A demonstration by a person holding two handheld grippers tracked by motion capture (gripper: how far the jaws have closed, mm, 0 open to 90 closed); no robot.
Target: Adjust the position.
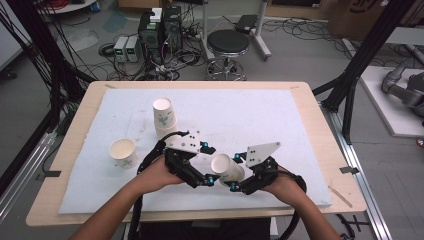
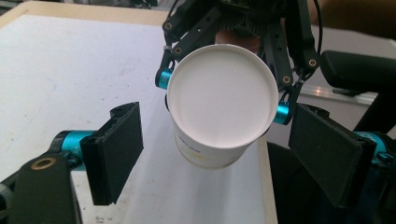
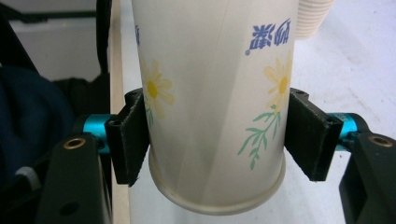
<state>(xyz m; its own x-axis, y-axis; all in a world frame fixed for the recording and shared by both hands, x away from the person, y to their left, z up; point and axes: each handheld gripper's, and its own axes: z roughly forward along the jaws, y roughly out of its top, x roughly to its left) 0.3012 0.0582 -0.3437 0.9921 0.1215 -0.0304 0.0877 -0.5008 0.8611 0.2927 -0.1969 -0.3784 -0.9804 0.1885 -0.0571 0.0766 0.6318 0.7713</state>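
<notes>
Right gripper (image 1: pixel 239 179) is clamped on a paper cup (image 1: pixel 227 169): in the right gripper view both black pads (image 3: pixel 131 140) press the cup's sides (image 3: pixel 215 107), one each side, just above its base rim. Cup is off the table, tipped over, open mouth facing left toward the other gripper. Flower print and blue lettering visible on its wall.

Left gripper (image 1: pixel 209 165) has jaws spread wide, holding nothing. In the left gripper view its pads (image 2: pixel 116 151) sit either side of the cup's mouth (image 2: pixel 219 100), apart from it, not touching. Cup interior looks white; contents cannot be told. The right gripper (image 2: pixel 222 114) shows behind the cup there.

Both grippers sit at the near middle of the table, close together, cup between them. A hand (image 1: pixel 155 175) holds the left one, another hand (image 1: pixel 285 187) the right.

Further out on the white mat (image 1: pixel 260 110): a stack of cups (image 1: pixel 164 116) upright, just beyond the left gripper; a single cup (image 1: pixel 123 152) upright, left of the left gripper, near it. Mat lies on a wooden table (image 1: pixel 310 100).

Beyond the far edge: a round stool (image 1: pixel 228 45) and computer boxes (image 1: pixel 160 31) with cables on the floor.
</notes>
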